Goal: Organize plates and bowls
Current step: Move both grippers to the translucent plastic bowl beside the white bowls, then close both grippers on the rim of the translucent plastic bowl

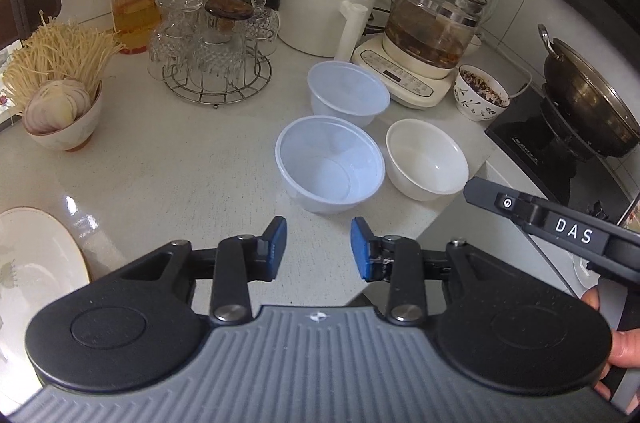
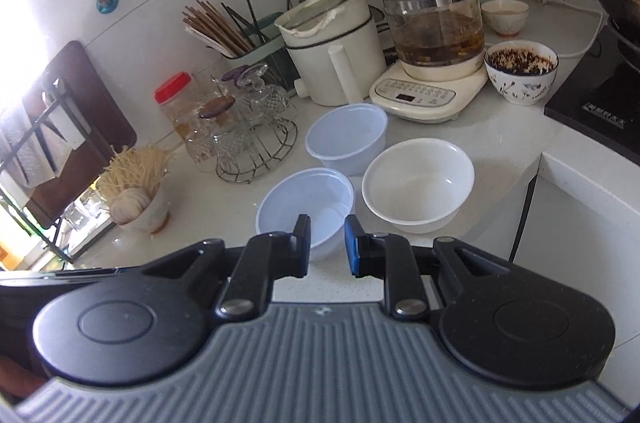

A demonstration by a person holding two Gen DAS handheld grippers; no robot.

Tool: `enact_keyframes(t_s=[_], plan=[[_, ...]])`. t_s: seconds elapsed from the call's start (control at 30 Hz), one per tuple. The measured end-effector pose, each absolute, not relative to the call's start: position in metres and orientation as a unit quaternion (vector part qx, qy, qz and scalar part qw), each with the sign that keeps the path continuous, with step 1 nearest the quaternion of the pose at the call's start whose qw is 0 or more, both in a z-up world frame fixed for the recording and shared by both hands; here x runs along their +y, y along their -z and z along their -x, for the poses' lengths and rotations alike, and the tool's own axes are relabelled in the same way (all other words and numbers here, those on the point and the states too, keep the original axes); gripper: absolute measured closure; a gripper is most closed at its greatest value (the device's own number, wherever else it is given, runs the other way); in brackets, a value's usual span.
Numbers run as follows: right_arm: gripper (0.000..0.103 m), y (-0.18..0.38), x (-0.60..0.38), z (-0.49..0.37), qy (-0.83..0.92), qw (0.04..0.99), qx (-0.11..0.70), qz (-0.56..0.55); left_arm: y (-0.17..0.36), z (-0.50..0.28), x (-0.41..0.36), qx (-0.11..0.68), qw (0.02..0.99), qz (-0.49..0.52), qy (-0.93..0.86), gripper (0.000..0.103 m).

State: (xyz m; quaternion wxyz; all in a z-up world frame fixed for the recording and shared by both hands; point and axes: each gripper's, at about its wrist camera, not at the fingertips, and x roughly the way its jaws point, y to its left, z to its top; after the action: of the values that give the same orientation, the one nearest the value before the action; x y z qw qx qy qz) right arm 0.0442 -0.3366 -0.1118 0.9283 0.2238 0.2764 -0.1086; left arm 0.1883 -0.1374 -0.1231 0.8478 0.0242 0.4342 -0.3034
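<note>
- Left hand-held gripper (image 1: 319, 249): held low over the desk (image 1: 180, 167), pointing at the bowls; jaws moderately apart, nothing between the blue pads, touching nothing.
- Right hand-held gripper (image 2: 327, 246): level, just short of the nearest bowl; jaws narrowly apart, empty. Its body also enters the left wrist view from the right, with fingers of the person's hand (image 1: 618, 343) on the handle.
- Plates: one, a white plate (image 1: 36, 263) at the near left edge of the desk, partly out of view.
- Empty bowls: three, clustered mid-desk. Near translucent plastic bowl (image 1: 331, 169), just beside the white ceramic bowl (image 1: 427, 159) to its right; second translucent plastic bowl (image 1: 348, 92) behind them.
- Farther: glass kettle (image 1: 436, 23) on its base, white pot (image 1: 332, 3), rack of glasses (image 1: 216, 51).
</note>
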Motion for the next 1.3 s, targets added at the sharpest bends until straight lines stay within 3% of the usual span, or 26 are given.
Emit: enact_keyframes(t_s=[0.07,0.17,0.2,0.7,0.8,0.93,1.1,1.3], plan=[[0.08,0.115,-0.342,-0.05,0.112,0.925,0.279,-0.233,0.126,-0.195,-0.14,0.438,0.846,-0.025,0.303,0.058],[0.042,0.119,-0.349,-0.056,0.113,0.923,0.272,-0.248,0.13,-0.207,-0.145,0.448,0.842,-0.017,0.302,0.058],[0.042,0.121,-0.351,-0.057,0.111,0.922,0.27,-0.253,0.132,-0.211,-0.146,0.45,0.841,-0.014,0.301,0.057],[0.043,0.159,-0.38,-0.104,0.086,0.888,0.326,-0.312,0.158,-0.264,-0.168,0.477,0.834,0.014,0.276,0.054],[0.05,0.167,-0.378,-0.118,0.067,0.881,0.345,-0.317,0.166,-0.277,-0.168,0.491,0.828,0.028,0.269,0.054],[0.052,0.178,-0.372,-0.133,0.046,0.873,0.365,-0.319,0.178,-0.291,-0.169,0.505,0.822,0.043,0.259,0.055],[0.06,0.189,-0.37,-0.147,0.046,0.865,0.386,-0.319,0.193,-0.304,-0.172,0.521,0.815,0.055,0.25,0.068],[0.064,0.193,-0.374,-0.152,0.052,0.865,0.388,-0.312,0.211,-0.317,-0.176,0.54,0.802,0.089,0.242,0.075]])
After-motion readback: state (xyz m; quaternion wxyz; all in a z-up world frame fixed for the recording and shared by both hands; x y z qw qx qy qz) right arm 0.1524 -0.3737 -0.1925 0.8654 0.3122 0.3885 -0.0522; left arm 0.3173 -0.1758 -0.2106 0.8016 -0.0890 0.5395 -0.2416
